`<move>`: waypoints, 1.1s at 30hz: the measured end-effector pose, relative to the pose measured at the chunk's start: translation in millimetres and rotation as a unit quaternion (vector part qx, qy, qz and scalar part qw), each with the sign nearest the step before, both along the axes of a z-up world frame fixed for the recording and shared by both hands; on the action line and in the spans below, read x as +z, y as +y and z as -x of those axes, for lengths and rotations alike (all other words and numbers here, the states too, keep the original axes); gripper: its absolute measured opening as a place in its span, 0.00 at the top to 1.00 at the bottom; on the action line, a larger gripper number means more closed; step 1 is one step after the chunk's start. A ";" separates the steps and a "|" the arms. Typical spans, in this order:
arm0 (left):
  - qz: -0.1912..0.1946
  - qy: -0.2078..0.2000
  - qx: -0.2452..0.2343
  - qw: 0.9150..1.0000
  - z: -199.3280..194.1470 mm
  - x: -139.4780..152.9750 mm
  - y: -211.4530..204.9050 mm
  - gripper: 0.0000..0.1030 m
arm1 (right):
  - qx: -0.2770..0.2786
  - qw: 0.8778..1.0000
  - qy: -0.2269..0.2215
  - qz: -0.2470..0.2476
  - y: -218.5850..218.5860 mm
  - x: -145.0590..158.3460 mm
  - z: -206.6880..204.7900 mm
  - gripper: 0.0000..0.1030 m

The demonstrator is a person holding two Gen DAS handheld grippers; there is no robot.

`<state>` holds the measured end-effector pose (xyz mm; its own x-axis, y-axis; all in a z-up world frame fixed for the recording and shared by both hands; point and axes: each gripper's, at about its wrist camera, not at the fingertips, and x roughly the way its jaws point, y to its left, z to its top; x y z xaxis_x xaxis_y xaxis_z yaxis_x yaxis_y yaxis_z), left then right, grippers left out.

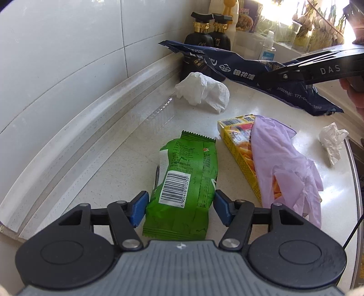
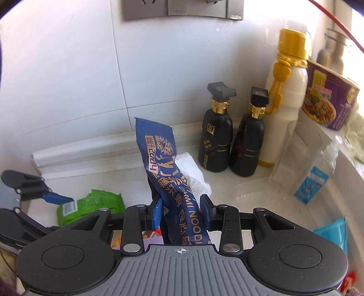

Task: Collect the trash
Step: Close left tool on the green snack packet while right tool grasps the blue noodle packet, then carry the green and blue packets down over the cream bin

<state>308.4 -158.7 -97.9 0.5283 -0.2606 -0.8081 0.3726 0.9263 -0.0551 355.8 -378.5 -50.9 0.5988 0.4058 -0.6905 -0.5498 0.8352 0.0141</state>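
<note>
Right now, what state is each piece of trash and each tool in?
Green wrapper: flat on counter, between left tool pads.
Blue noodle bag: lifted, clamped in right tool.
Purple glove: draped over yellow box.
Large tissue: crumpled, by the wall.
Small tissue: crumpled, near counter edge.

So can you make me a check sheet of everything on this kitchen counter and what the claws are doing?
Surface: white speckled counter, dry-looking.
Job's things: green snack wrapper; dark blue noodle wrapper; two crumpled tissues; clear plastic tray; purple glove over a yellow box.
Clutter: two black bottles, white bottle with yellow cap.
Claws: left claw straddles the green wrapper, pads at its sides; right claw shut on the blue wrapper, lifted.
Cables: thin black cable at the counter edge.
Surroundings: white wall tiles, wall sockets.
</note>
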 end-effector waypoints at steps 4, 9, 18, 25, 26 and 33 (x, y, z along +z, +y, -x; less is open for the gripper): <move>0.011 -0.003 0.015 1.000 10.0 5.7 2.2 0.50 | -0.017 0.999 0.016 -0.036 -7.0 3.6 11.2 0.67; 0.032 -0.003 0.036 0.999 21.3 11.2 8.8 0.50 | -0.041 0.995 0.041 -0.078 -14.9 6.0 28.6 0.67; 0.046 -0.003 0.072 0.996 48.0 24.6 19.6 0.50 | -0.065 0.988 0.066 -0.122 -24.5 4.4 64.4 0.67; 0.071 -0.005 0.097 0.993 78.2 32.5 29.5 0.50 | -0.077 0.982 0.087 -0.149 -25.9 5.4 94.3 0.67; 0.072 -0.005 0.101 0.992 82.0 33.0 30.6 0.50 | -0.078 0.981 0.089 -0.151 -25.4 5.4 98.2 0.67; 0.082 -0.005 0.124 0.989 112.0 36.1 42.5 0.50 | -0.080 0.979 0.107 -0.155 -19.8 3.6 127.3 0.67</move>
<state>196.4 -116.1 -61.8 0.5997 -0.2488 -0.7606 0.1365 0.9683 -0.2092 228.6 -398.3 -47.3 0.5268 0.5287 -0.6655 -0.3688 0.8476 0.3815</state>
